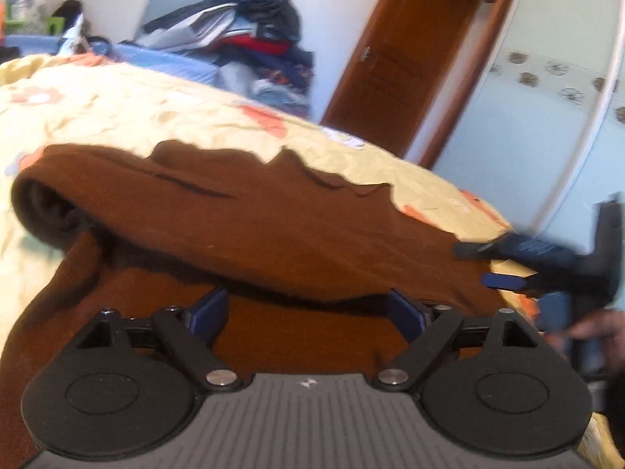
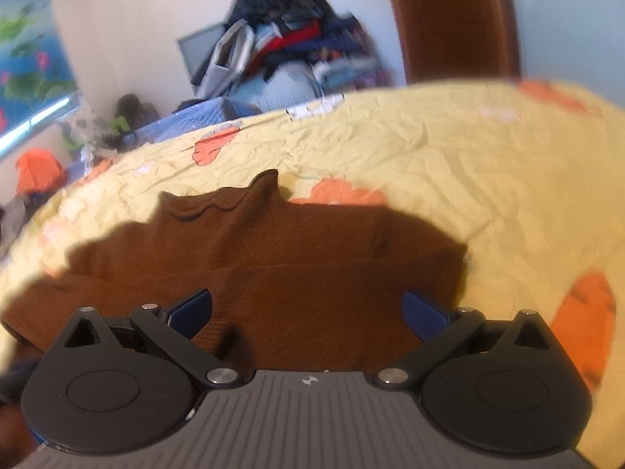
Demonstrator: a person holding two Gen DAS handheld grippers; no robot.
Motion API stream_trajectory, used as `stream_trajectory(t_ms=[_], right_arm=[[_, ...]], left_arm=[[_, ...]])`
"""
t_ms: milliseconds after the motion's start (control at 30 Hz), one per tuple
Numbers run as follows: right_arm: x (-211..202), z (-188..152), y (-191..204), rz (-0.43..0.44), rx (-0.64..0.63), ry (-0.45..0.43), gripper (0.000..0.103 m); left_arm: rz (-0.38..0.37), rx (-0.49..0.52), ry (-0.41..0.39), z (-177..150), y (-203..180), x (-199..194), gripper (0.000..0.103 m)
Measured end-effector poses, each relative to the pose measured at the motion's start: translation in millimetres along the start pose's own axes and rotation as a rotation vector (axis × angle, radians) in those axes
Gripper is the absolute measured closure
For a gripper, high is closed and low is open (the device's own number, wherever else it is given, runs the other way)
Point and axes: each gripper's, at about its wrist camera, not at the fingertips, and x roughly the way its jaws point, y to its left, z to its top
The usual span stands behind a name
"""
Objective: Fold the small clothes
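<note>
A small brown garment (image 1: 254, 230) lies on the yellow floral bedspread (image 1: 117, 117), with one part folded over itself in a thick roll. My left gripper (image 1: 304, 305) is open just above the cloth, its blue fingertips partly under the folded edge. My right gripper (image 2: 308, 308) is open over the same brown garment (image 2: 297, 246), holding nothing. The right gripper also shows at the right edge of the left wrist view (image 1: 508, 265), by the garment's end, held by a hand.
A heap of mixed clothes (image 1: 250, 35) is piled beyond the bed's far edge against the wall. A brown wooden door (image 1: 398, 62) stands behind the bed. The bedspread (image 2: 468, 164) extends wide to the right of the garment.
</note>
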Motion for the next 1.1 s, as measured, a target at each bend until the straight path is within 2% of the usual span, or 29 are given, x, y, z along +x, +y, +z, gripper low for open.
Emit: stream_trajectory(t_ms=[67,133,200,267,333,400,433,500,533,600,633,733,800,867,933,1000,1100], right_arm=[[-9.7,4.0,6.3,0.163,0.093,0.072,0.000],[-4.5,3.9,18.0,0.261,0.133,0.204,0.001],[6.4,1.5,27.9,0.266,0.126,0.304,0.012],[10.8,2.1,33.5,0.224,0.098,0.311,0.015],[12.7,4.1,33.3,0.233,0.143,0.314,0.016],[16.0,3.9,38.2,0.228,0.139,0.324,0.023],[16.2,3.1,40.8,0.209,0.115,0.323,0.030],[15.6,3.1,47.9,0.158,0.053,0.323,0.061],[18.4,3.4,47.5,0.157,0.049,0.339,0.087],[18.8,4.3,46.9,0.181,0.043,0.341,0.086],[13.0,8.1,49.5,0.184,0.027,0.311,0.086],[-19.4,34.6,49.2,0.295,0.062,0.185,0.087],[-45.2,52.7,38.1,0.345,0.083,0.108,0.088],[-58.6,61.2,11.5,0.298,0.088,0.082,0.088],[-56.7,57.9,-25.6,0.190,0.118,0.104,0.088],[-47.4,47.4,-55.3,0.130,0.166,0.143,0.087],[-36.4,31.0,-69.3,0.108,0.188,0.170,0.087]], left_arm=[[-0.011,-0.022,0.003,1.6,3.6,1.4,0.014],[-0.019,-0.033,0.002,3.2,6.4,0.5,0.014],[-0.024,-0.037,0.000,2.9,7.3,-0.8,0.014],[-0.026,-0.039,-0.001,2.1,8.0,-1.7,0.014],[-0.027,-0.041,-0.004,1.6,7.1,-0.9,0.014],[-0.027,-0.041,-0.005,1.2,6.6,0.2,0.014],[-0.028,-0.041,-0.003,1.2,6.9,0.2,0.014],[-0.028,-0.039,-0.003,1.1,6.2,-0.4,0.013],[-0.028,-0.038,-0.003,1.0,6.0,-0.4,0.013],[-0.027,-0.034,-0.005,0.8,5.1,-1.0,0.013],[-0.027,-0.031,-0.005,0.6,4.6,-1.2,0.013],[-0.032,-0.010,-0.009,2.0,1.0,-5.1,0.013],[-0.058,0.010,-0.002,6.5,-0.4,-23.0,0.013],[-0.125,-0.024,-0.050,14.4,9.4,-54.9,0.013],[-0.164,-0.075,-0.142,23.6,28.2,-81.5,0.003],[-0.116,-0.113,-0.197,38.6,47.9,-87.7,0.000],[0.051,-0.141,-0.138,68.7,73.8,-58.4,0.000]])
